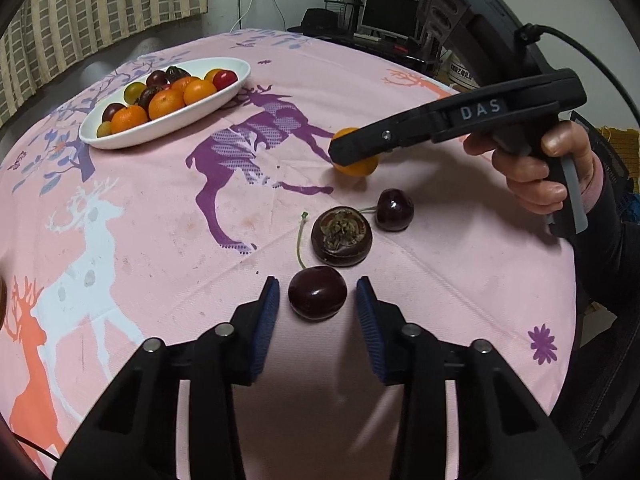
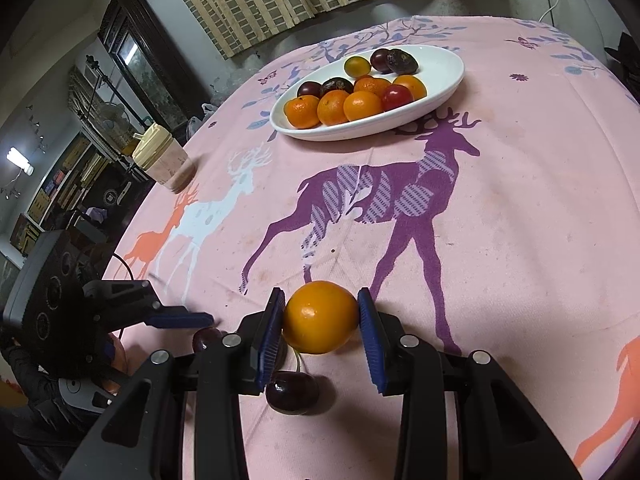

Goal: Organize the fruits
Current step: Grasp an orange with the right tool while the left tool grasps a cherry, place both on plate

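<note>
My left gripper (image 1: 317, 300) is open, its blue pads on either side of a dark cherry (image 1: 317, 293) with a green stem on the pink cloth. Beyond it lie a brown water chestnut (image 1: 341, 236) and a second cherry (image 1: 393, 209). My right gripper (image 2: 321, 317) has its pads against both sides of a small orange fruit (image 2: 321, 317) resting on the cloth; it also shows in the left wrist view (image 1: 355, 167). A white oval plate (image 1: 120, 139) (image 2: 444, 68) holds several oranges, cherries and tomatoes at the far side.
A lidded plastic cup (image 2: 163, 159) stands near the table's left edge in the right wrist view. A cherry (image 2: 292, 392) lies under my right gripper. The table edge drops off to the right in the left wrist view, with desk clutter beyond.
</note>
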The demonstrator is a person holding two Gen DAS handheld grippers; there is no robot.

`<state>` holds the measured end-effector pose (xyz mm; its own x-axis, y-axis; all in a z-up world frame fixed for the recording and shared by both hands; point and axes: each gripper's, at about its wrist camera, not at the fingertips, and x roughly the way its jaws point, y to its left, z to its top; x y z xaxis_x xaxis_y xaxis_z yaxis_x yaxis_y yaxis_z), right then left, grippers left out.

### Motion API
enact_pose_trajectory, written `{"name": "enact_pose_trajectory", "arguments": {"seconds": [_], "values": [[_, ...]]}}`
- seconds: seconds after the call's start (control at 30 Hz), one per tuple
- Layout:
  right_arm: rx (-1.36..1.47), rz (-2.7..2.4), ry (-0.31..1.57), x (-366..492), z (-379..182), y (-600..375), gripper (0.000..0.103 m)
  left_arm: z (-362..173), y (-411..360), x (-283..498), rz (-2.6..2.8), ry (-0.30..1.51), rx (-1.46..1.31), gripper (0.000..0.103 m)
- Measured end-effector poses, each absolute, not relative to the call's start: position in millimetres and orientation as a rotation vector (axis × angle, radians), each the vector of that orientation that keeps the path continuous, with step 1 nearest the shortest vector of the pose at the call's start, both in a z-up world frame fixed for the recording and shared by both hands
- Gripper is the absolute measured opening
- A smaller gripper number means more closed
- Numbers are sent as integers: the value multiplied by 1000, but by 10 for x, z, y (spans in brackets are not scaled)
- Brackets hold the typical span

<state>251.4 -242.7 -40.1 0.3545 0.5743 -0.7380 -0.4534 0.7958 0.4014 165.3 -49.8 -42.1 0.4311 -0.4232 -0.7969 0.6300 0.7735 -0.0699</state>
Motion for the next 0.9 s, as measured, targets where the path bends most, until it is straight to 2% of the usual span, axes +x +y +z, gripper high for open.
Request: {"name": "enact_pose_trajectory", "arguments": {"seconds": [0.13, 0.27, 0.47, 0.7, 0.9], "values": [[131, 665, 1007, 2512, -401, -2424, 38, -449, -486, 1687, -671, 935, 234, 30], [122, 655, 985, 2502, -377, -2436, 38, -424, -458, 1703, -666, 930, 215, 30], [24, 563, 825, 2537, -197, -2417, 38, 11, -254, 1999, -617, 841, 96, 30], [80, 467, 639, 3196, 123, -2343, 38, 378, -150, 3193, -388, 758, -40, 30], [99, 435, 670, 4059, 61, -2127, 38, 244, -206, 4180, -274, 814, -82, 30]]}}
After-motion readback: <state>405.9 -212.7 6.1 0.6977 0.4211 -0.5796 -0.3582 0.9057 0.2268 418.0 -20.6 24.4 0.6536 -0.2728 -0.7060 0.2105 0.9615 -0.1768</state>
